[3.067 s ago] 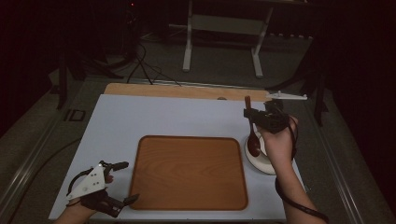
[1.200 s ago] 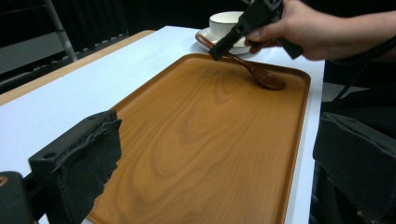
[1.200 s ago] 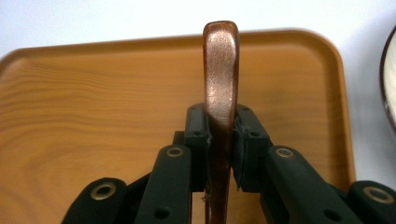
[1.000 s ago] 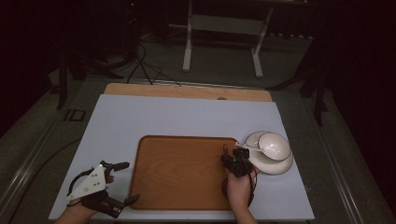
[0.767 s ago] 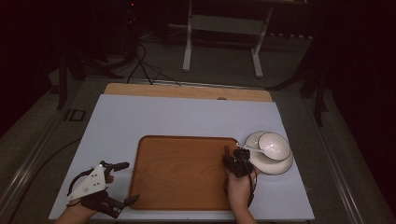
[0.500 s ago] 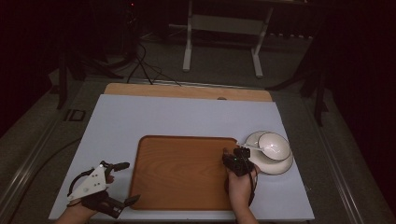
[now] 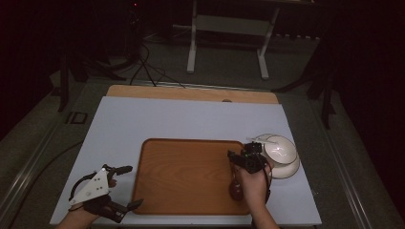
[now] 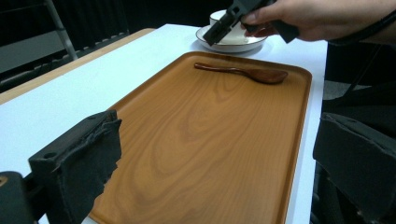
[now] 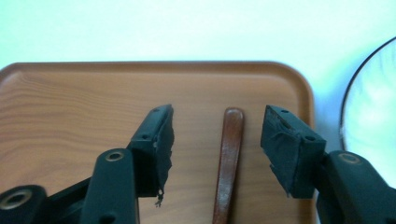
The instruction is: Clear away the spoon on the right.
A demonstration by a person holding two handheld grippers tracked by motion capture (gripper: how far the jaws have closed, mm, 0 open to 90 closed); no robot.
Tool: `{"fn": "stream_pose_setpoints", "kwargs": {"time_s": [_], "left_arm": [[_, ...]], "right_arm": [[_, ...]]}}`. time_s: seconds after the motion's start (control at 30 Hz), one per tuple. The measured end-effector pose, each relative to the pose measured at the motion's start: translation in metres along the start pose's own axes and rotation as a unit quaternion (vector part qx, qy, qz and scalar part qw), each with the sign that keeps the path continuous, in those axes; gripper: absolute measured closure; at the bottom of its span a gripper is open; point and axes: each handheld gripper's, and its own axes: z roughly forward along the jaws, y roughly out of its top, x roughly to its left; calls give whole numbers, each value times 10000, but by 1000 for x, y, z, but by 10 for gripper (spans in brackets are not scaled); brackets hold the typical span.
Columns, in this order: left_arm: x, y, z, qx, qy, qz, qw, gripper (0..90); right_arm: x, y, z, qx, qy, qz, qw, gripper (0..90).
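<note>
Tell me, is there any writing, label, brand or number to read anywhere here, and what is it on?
"ID": a small sign lying left of the white table, read with some doubt in the dim light.
No other readable text: the wooden tray, the wooden spoon and the white dishes bear none.

1. Wooden spoon, dark reddish-brown, smooth and a bit glossy, with slim handle and oval bowl.
2. Lying flat on the wooden tray, near its right edge, close to the far right corner.
3. Handle pointing away toward the far edge of the tray, bowl toward the person.
4. Free between the spread jaws in the right gripper view, touched by neither.
</note>
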Motion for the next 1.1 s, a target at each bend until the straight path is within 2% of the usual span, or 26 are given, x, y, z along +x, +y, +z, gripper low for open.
{"fn": "stream_pose_setpoints", "kwargs": {"time_s": [0.07,0.17,0.23,0.3,0.4,0.57,0.63,0.8,1.1], "left_arm": [[0,0,0,-2,-2,-3,10000,21],[0,0,1,10,-4,-8,10000,21],[0,0,1,18,-4,-5,10000,21],[0,0,2,26,-7,-3,10000,21],[0,0,2,35,-2,-2,10000,21],[1,-1,2,53,7,-12,10000,21],[1,-1,2,52,6,-12,10000,21],[1,-2,2,75,21,-15,10000,21],[0,-1,2,69,24,7,10000,21]], "right_arm": [[-3,1,-4,-16,129,37,9999,374],[-5,1,-9,-24,279,-70,9996,269],[-7,2,-13,-56,480,-28,9988,232],[-8,4,-15,-67,560,-145,9983,205],[-10,8,-17,-147,894,-282,9955,179],[-9,12,-21,-230,940,-648,9932,181],[-8,13,-23,-262,1064,-706,9915,180],[-6,10,-33,-317,1166,-993,9877,180],[-17,-4,-55,-435,1307,-1334,9814,182]]}}
